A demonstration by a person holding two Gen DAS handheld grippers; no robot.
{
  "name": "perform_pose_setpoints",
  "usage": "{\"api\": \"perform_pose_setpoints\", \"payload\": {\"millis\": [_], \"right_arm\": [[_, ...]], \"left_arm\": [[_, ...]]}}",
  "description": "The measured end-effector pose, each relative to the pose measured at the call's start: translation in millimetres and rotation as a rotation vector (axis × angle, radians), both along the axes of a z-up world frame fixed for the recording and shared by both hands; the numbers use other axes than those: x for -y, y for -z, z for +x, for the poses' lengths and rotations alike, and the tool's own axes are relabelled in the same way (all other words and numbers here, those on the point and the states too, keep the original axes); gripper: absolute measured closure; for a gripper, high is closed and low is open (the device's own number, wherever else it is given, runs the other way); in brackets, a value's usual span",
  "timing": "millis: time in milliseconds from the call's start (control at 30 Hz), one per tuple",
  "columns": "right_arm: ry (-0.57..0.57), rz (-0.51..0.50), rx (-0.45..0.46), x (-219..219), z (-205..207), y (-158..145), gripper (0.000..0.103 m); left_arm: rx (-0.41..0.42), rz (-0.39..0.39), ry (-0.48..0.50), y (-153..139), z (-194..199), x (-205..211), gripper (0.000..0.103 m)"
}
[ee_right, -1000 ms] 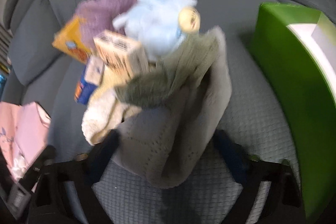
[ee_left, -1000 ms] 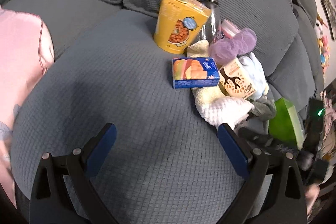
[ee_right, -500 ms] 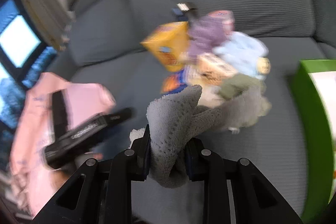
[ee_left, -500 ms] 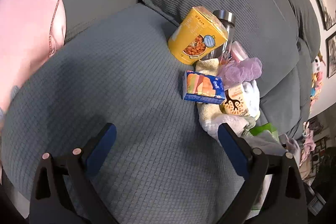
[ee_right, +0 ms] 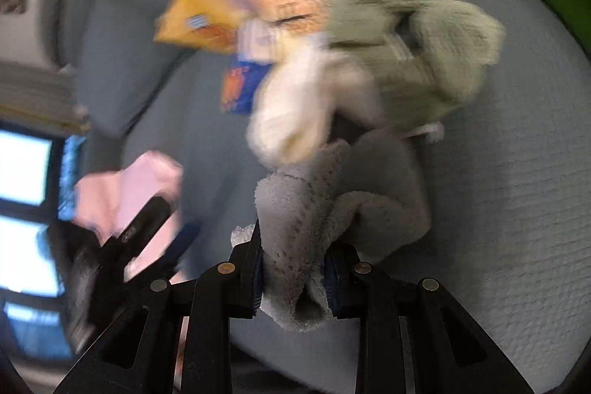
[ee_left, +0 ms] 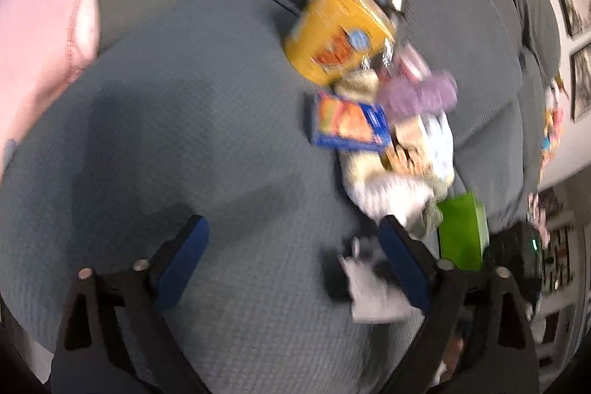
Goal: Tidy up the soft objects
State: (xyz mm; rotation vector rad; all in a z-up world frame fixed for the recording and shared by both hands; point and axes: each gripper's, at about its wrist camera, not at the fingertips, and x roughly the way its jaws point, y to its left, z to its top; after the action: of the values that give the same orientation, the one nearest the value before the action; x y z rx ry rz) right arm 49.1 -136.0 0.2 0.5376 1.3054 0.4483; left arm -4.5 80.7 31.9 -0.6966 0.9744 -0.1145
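Right gripper (ee_right: 293, 277) has clamped onto the grey towel (ee_right: 314, 209) and is dragging it, long axis trailing toward the pile (ee_right: 332, 36) mid-cushion; left gripper (ee_left: 291, 253) jaws are narrowing slightly, empty.

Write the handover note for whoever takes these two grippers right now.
Right hand-held gripper: shut on the grey cloth, which trails back to the pile.
Left hand-held gripper: open, empty, above bare sofa cushion; its jaws have just narrowed a little.
Pile: cream towel, olive cloth, purple puff, mixed with the yellow box and blue box.
Done: one cloth gripped.
Left: pull it free, place it, sort the rest.
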Motion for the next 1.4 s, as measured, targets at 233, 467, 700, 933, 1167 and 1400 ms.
{"api": "perform_pose_setpoints", "payload": {"millis": [233,467,700,933,1167,1400], "right_arm": [[0.000,0.069,-0.047,1.5,7.0,3.3,0.067],[-0.053,0.022,-0.032,13.1,3.4,-2.1,0.064],[-0.051,-0.122,0.081,26.1,-2.3,-25.7,0.050],[-0.012,-0.118,0.181,33.6,3.1,-29.5,0.032],[-0.062,-0.122,0.144,10.0,12.7,-6.1,0.033],[-0.144,-0.162,0.228,-19.3,7.3,-7.8,0.060]], "left_arm": [[-0.021,-0.006,0.220,7.5,5.6,48.5,0.040],[0.004,0.065,0.281,14.3,7.9,84.9,0.045],[0.029,0.138,0.273,17.6,11.5,96.0,0.045],[0.040,0.163,0.275,17.9,16.2,103.3,0.045],[0.042,0.157,0.283,17.4,13.8,98.1,0.044],[0.062,0.152,0.310,17.3,12.1,101.2,0.068]]}}
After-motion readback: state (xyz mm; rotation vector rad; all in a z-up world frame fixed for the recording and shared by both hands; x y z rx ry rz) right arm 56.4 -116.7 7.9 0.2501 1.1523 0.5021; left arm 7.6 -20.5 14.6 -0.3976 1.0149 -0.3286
